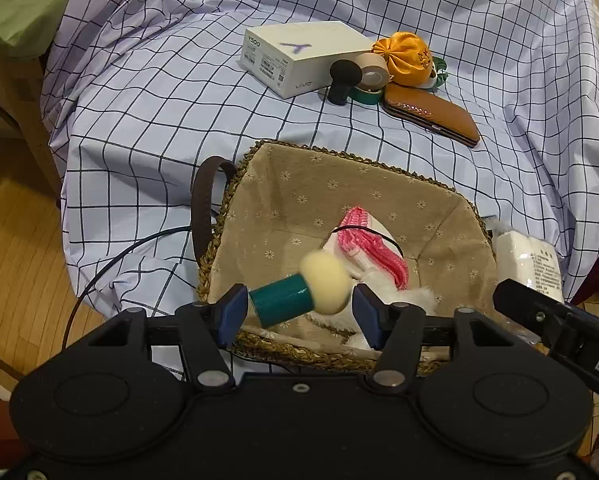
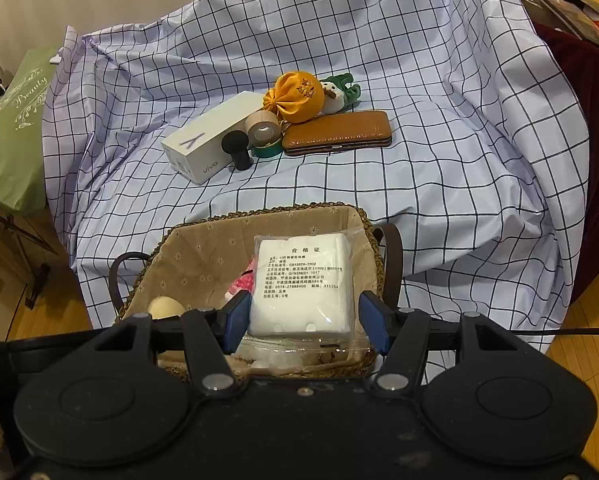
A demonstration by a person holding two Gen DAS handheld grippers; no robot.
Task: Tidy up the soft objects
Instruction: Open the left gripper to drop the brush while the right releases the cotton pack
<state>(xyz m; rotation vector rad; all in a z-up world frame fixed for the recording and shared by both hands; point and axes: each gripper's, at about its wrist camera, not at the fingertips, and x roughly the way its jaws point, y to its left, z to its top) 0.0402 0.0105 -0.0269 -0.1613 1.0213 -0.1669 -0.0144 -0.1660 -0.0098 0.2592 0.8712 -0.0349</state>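
— What do we have in the left tongs (image 1: pixel 299 306)?
— One short brush (image 1: pixel 283 300) with a teal handle and a cream puff head. It lies crosswise between the pads over the basket (image 1: pixel 339 156), and it looks blurred. We see a sliver of gap at the puff end, so we read these tongs as released, not pressing on it

— And the right tongs (image 2: pixel 303 314)?
— Clenched on one white packet of cotton pads (image 2: pixel 303 280) in a clear bag, held upright above the same basket

— How many baskets do we count?
— One, woven and cloth-lined, with two dark strap handles. Inside we count one pink-and-white knitted piece (image 1: pixel 373 248) and one white fluffy thing (image 1: pixel 415 300)

— And further back on the checked cloth (image 1: pixel 179 100)?
— One white box (image 1: pixel 299 56), one black brush (image 1: pixel 341 80) standing just beside it, and two tape rolls: a beige roll (image 1: pixel 373 74) resting on a green roll (image 1: pixel 369 98). Then one orange pouch (image 1: pixel 405 58), one brown leather case (image 1: pixel 431 114) and one green plush toy (image 2: pixel 339 90), all huddled together, well apart from the basket
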